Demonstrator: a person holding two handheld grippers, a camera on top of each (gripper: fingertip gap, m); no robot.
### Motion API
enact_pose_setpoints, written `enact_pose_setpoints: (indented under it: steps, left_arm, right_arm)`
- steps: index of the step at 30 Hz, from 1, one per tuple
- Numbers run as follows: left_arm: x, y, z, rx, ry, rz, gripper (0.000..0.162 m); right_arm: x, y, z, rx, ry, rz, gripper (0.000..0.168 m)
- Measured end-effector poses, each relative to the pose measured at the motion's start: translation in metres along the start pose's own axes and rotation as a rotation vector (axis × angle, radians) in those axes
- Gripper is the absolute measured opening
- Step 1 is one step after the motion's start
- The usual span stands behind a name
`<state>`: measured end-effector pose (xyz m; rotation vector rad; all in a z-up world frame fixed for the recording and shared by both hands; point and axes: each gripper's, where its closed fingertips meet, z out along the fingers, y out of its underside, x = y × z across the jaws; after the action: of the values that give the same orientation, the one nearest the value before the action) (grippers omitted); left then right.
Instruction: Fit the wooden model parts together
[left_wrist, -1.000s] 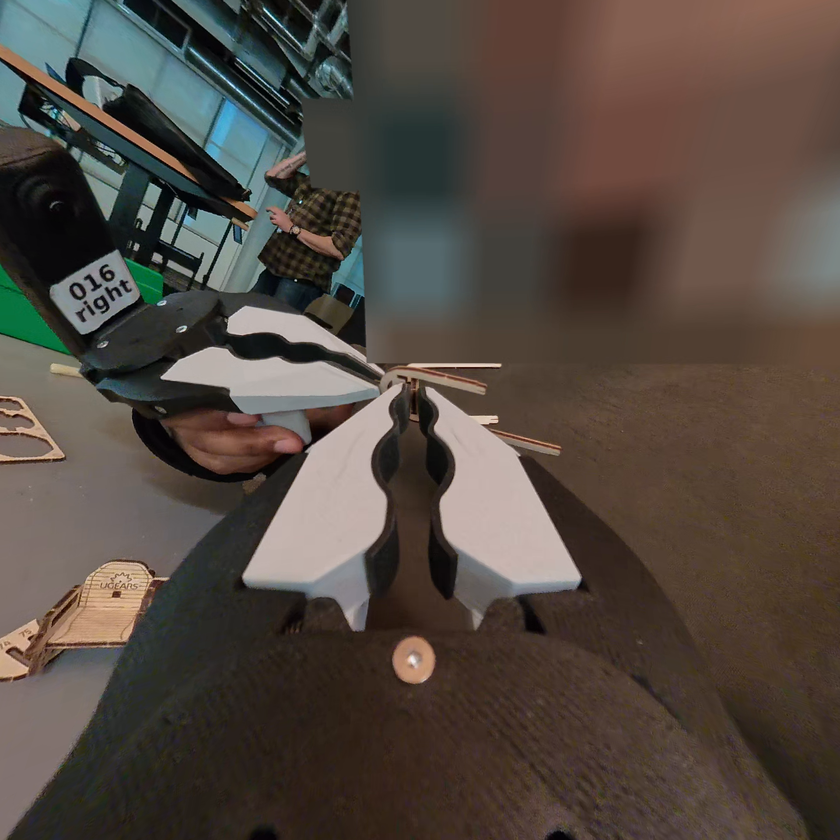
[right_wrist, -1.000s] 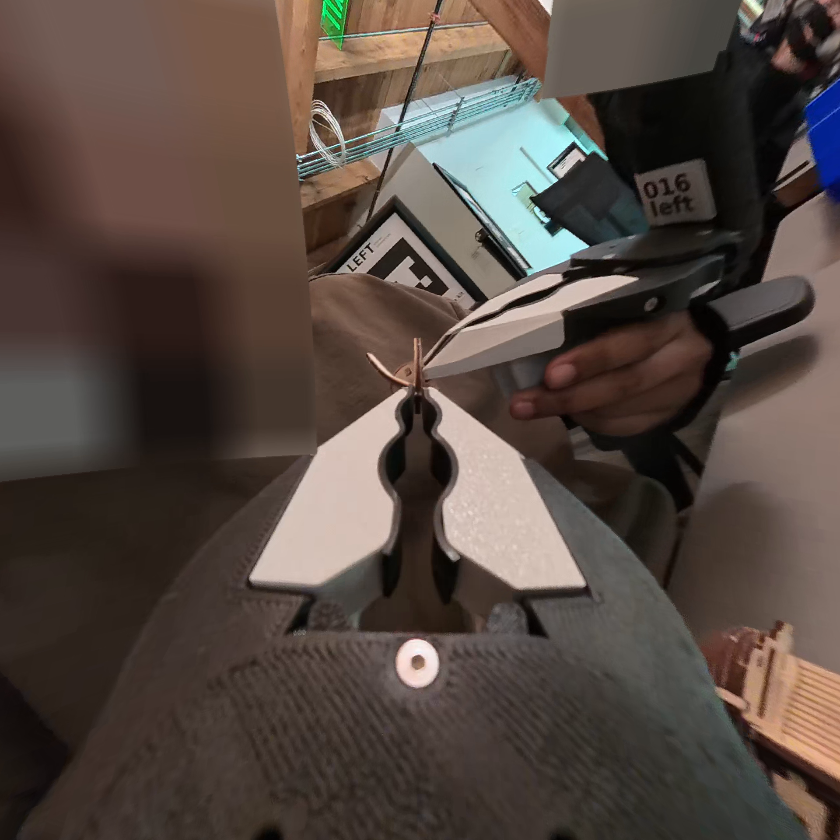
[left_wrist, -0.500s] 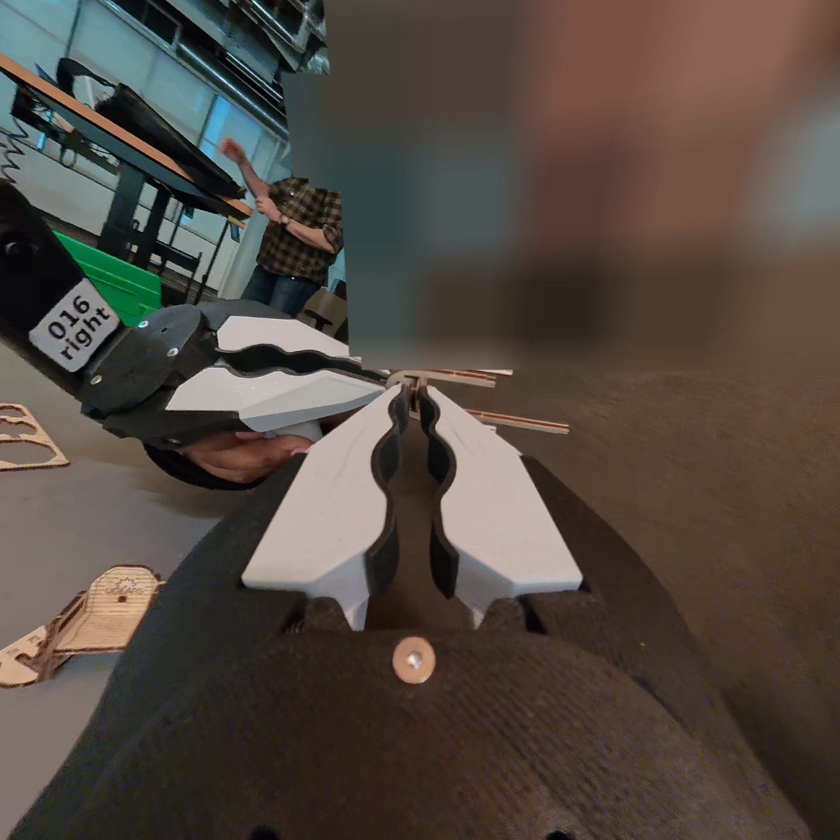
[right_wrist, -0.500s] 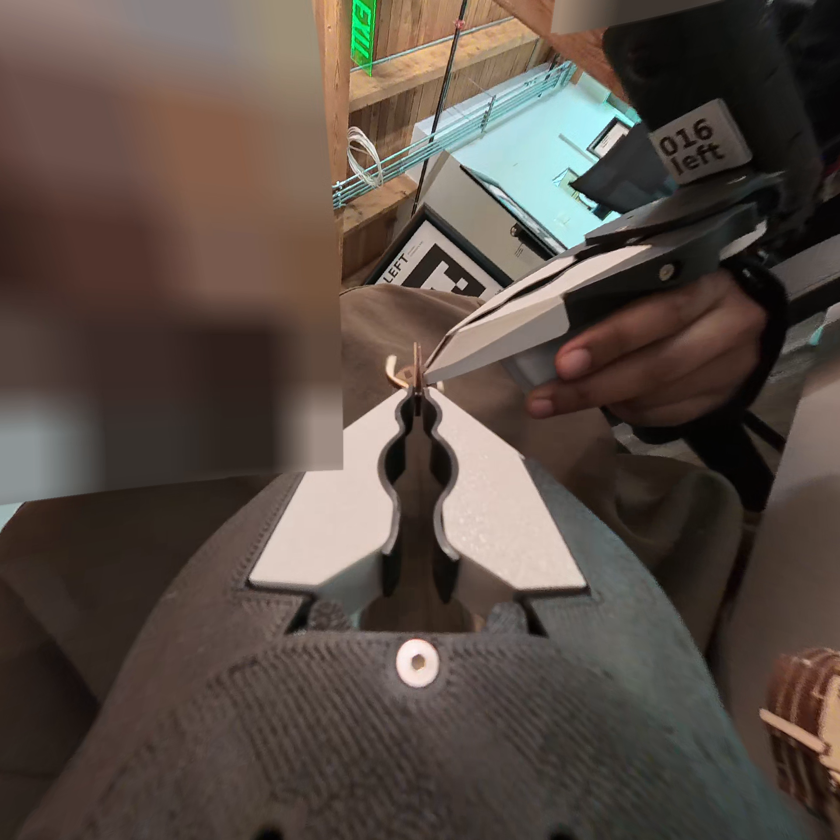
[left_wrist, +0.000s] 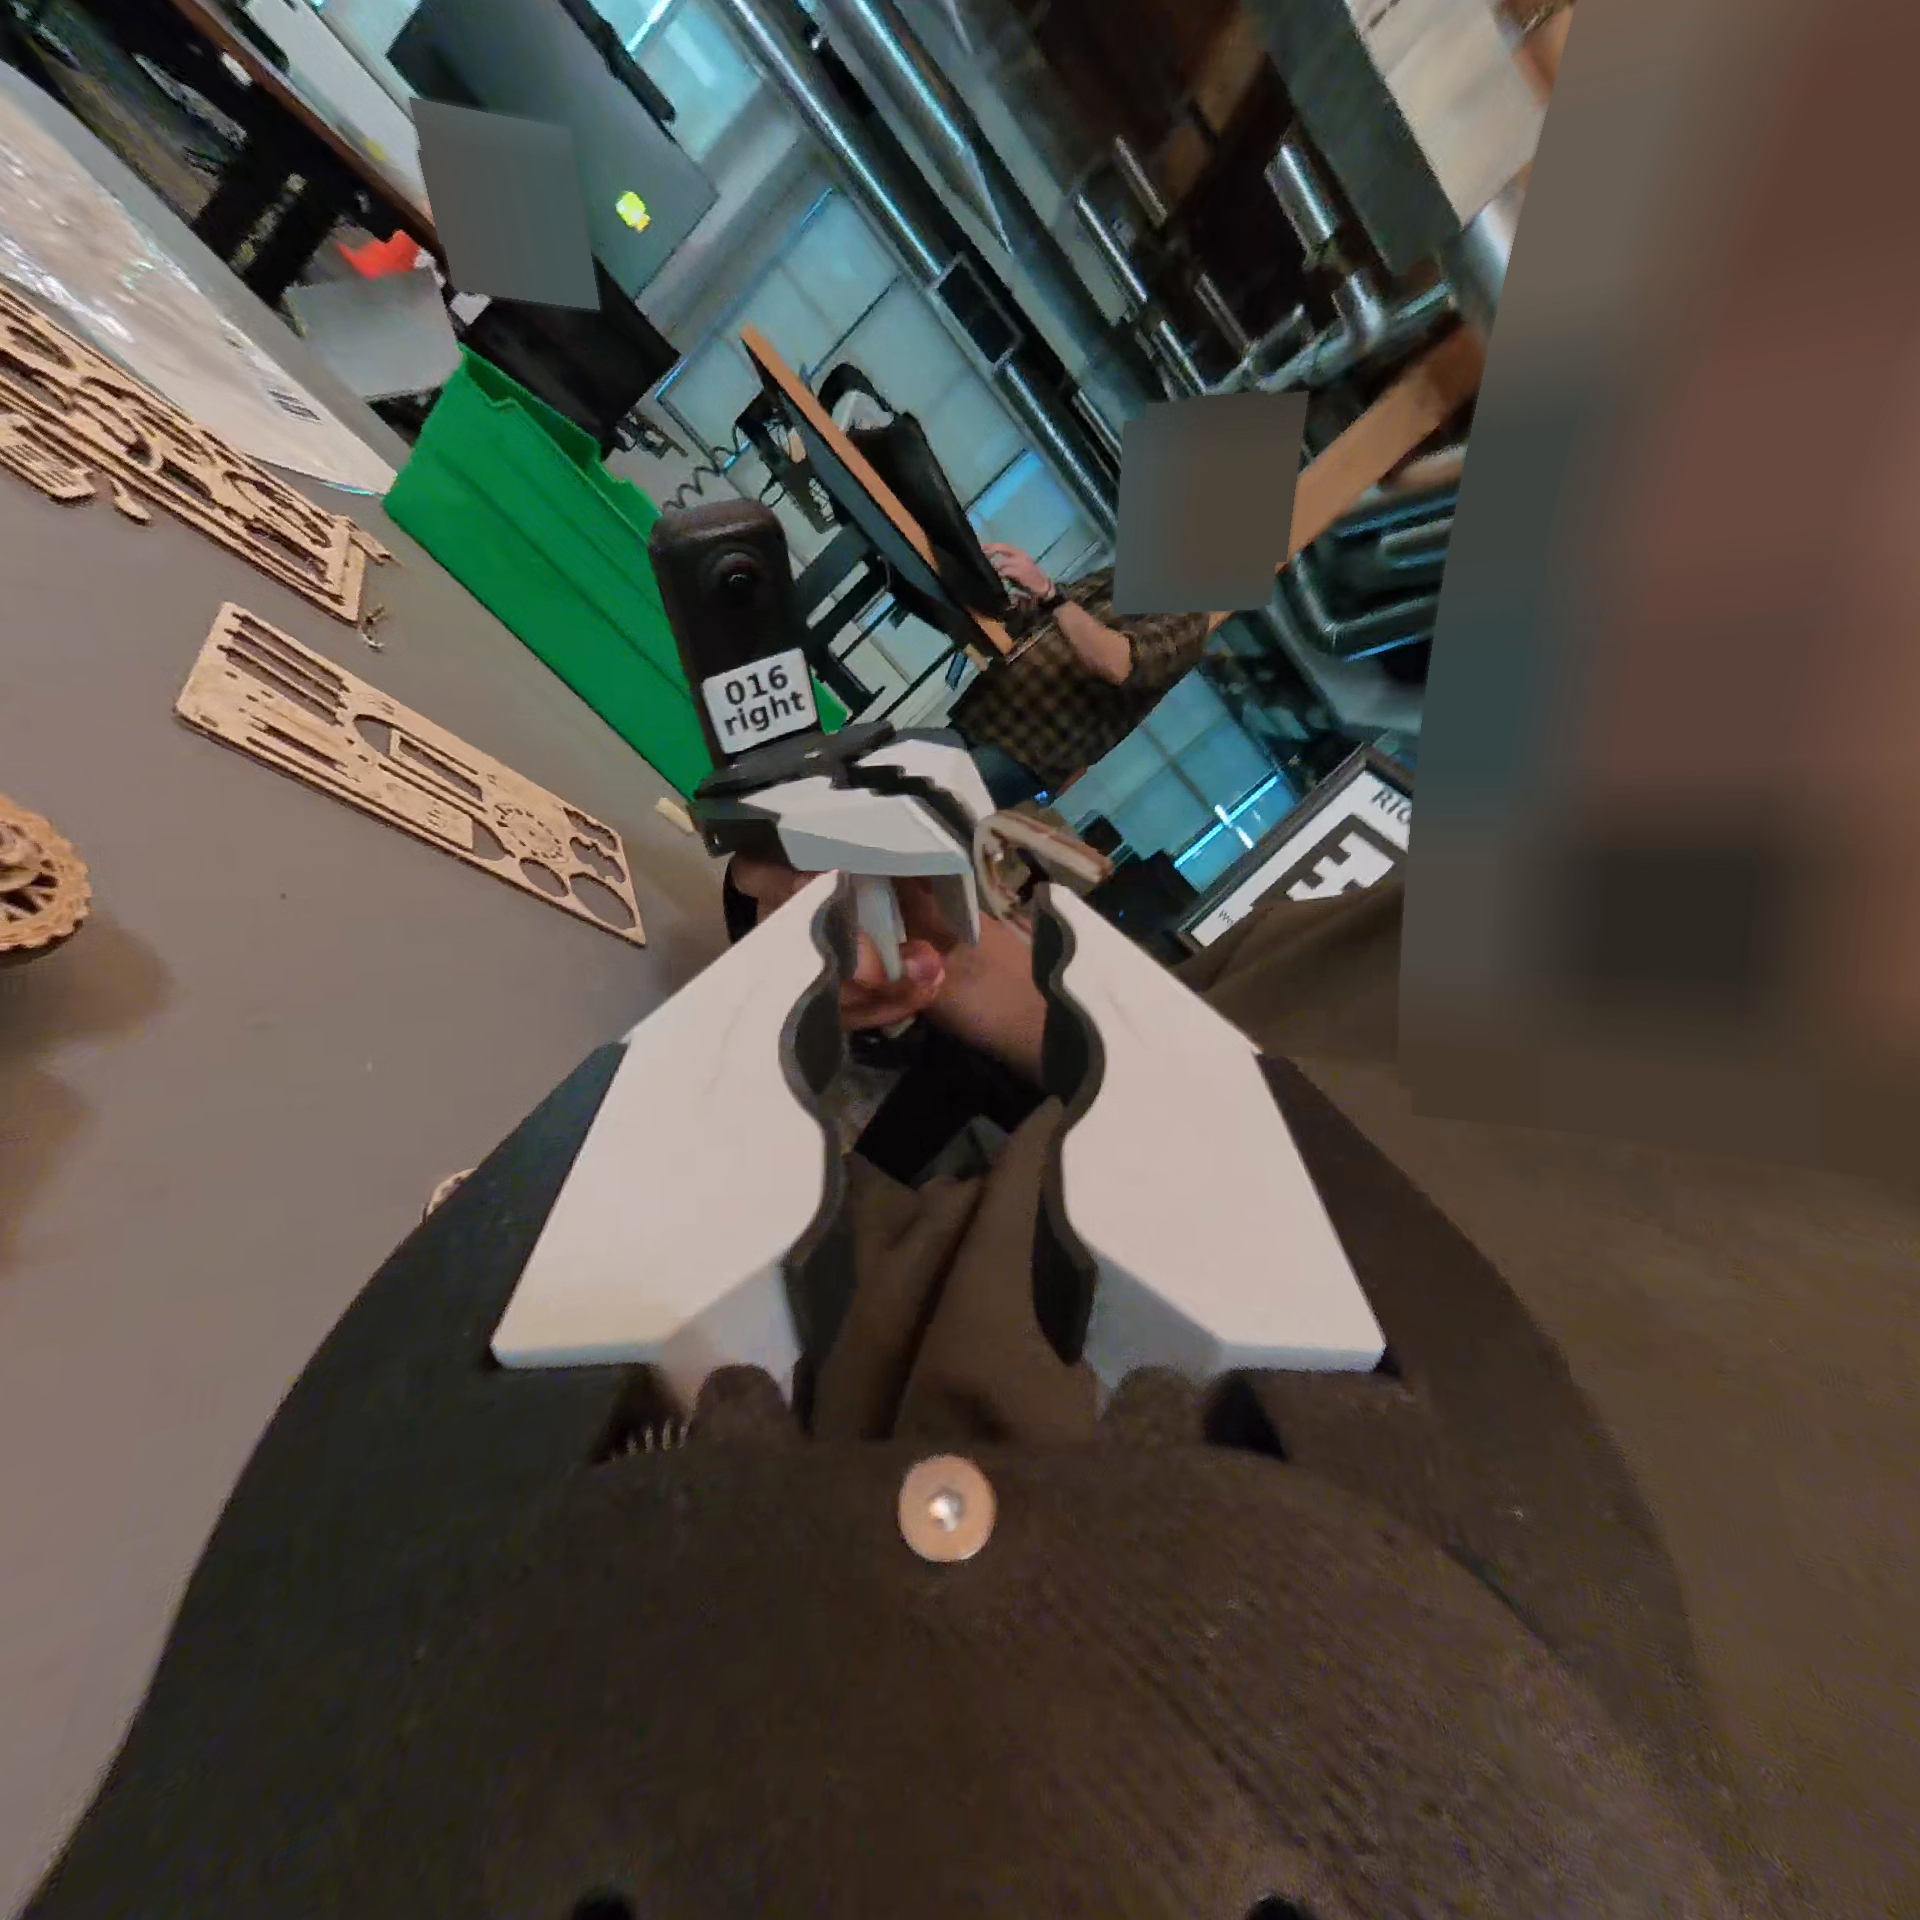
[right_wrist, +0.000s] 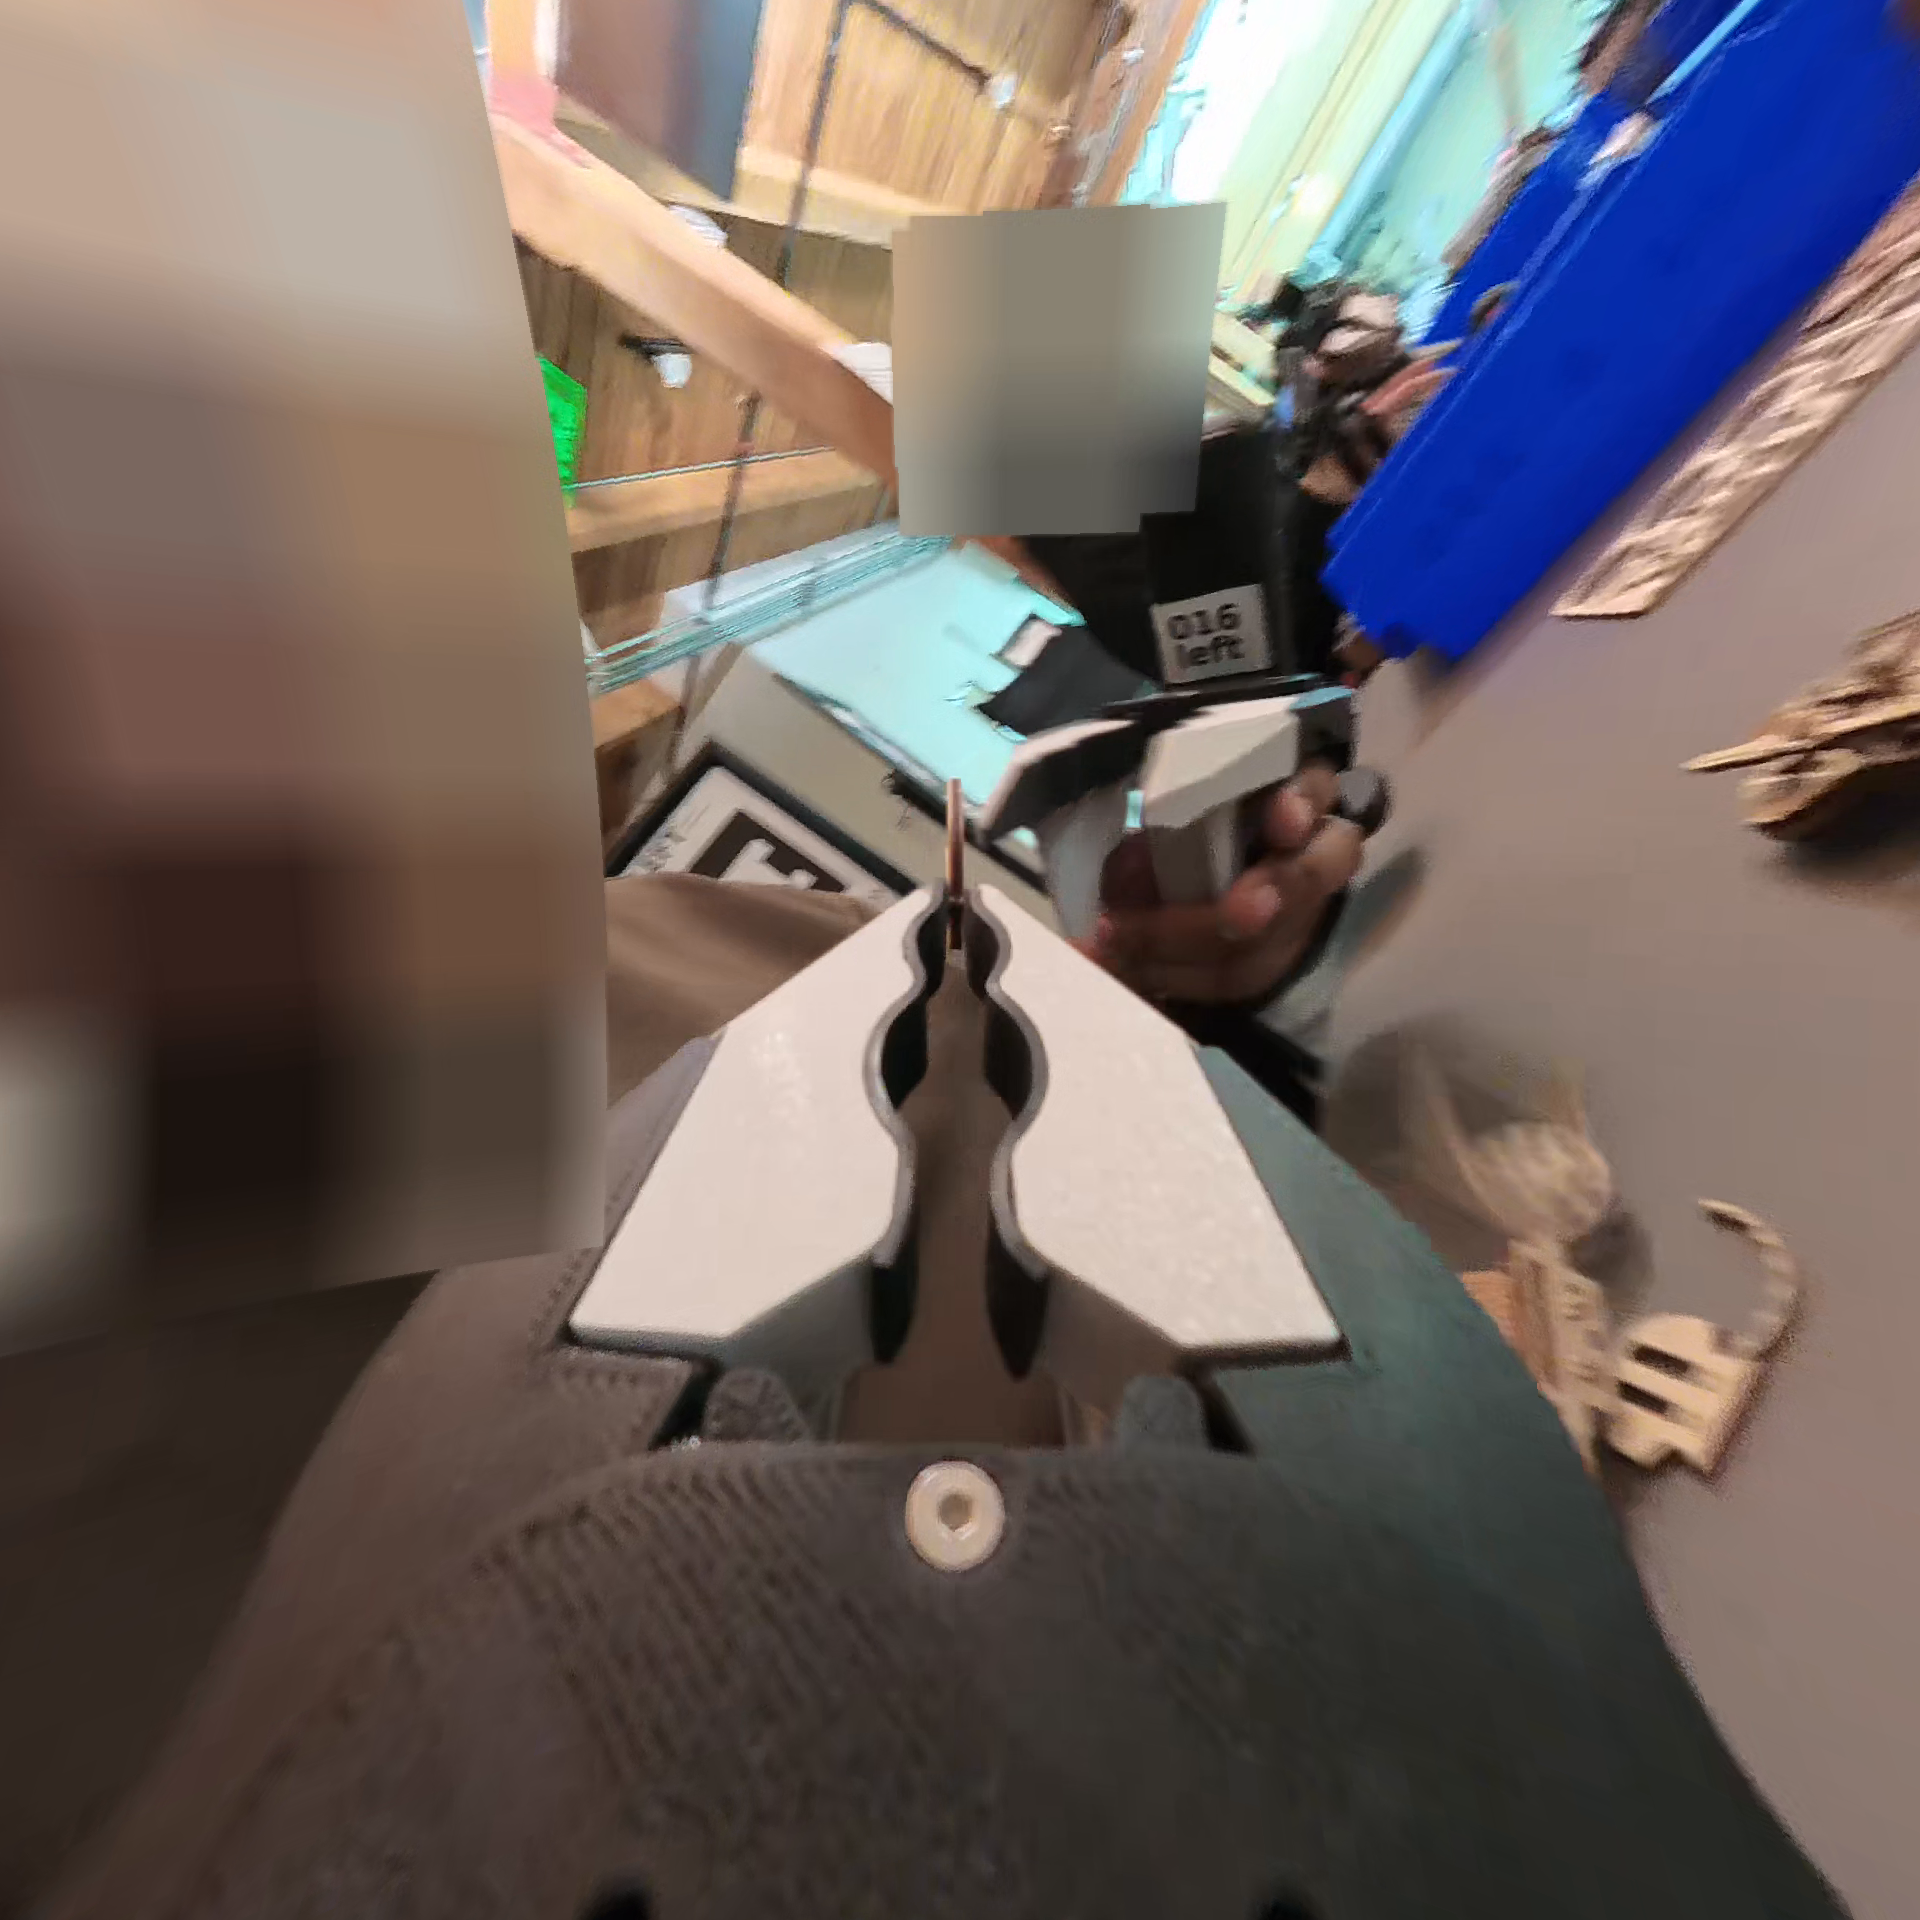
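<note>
Our right gripper (right_wrist: 954, 902) is pinching a thin wooden part (right_wrist: 954, 847) edge-on at the tips of its jaws, standing toward twelve o'clock. Our left gripper (left_wrist: 932, 920) is spread wide and empty, at two o'clock from the part. We are judging a regrip best: close squarely on the flat faces, wrists level above the worktop (left_wrist: 260, 935).

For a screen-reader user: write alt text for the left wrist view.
The left gripper is open and empty, aimed at the right gripper, which pinches a small wooden part. To the left, laser-cut wooden sheets lie on a grey table, beside a green bin.
</note>
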<state>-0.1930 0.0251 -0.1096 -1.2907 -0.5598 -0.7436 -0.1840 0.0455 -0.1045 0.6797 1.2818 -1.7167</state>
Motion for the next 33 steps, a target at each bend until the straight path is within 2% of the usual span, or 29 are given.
enact_pose_setpoints:
  steps: [1, 8, 12, 14, 17, 22, 27, 33]
  left_arm:
    - [-0.004, -0.002, -0.001, 0.009, -0.015, -0.011, 0.032]
    - [-0.025, -0.023, -0.025, 0.08, -0.179, 0.063, 0.032]
    - [-0.041, -0.032, -0.042, 0.079, -0.38, 0.185, 0.029]
    - [-0.063, -0.023, -0.05, -0.019, -0.57, 0.256, 0.024]
    - [-0.099, 0.007, -0.061, -0.297, -0.862, 0.368, 0.021]
    - [-0.126, 0.027, -0.058, -0.479, -1.104, 0.496, 0.048]
    - [-0.142, 0.041, -0.057, -0.548, -1.153, 0.481, 0.051]
    - [-0.15, 0.04, -0.062, -0.569, -1.175, 0.495, 0.049]
  right_arm:
    - [0.002, -0.001, -0.001, 0.0, 0.019, -0.014, 0.001]
    - [-0.001, -0.016, -0.021, 0.039, 0.121, -0.13, 0.001]
    - [-0.007, -0.033, -0.048, 0.108, 0.216, -0.223, 0.0]
    - [-0.009, -0.043, -0.061, 0.146, 0.261, -0.262, 0.0]
    - [-0.008, -0.053, -0.073, 0.178, 0.317, -0.3, 0.0]
    - [0.0, -0.049, -0.072, 0.167, 0.34, -0.272, 0.0]
    - [0.001, -0.04, -0.063, 0.117, 0.334, -0.268, 0.0]
    - [-0.001, -0.033, -0.057, 0.061, 0.362, -0.314, 0.001]
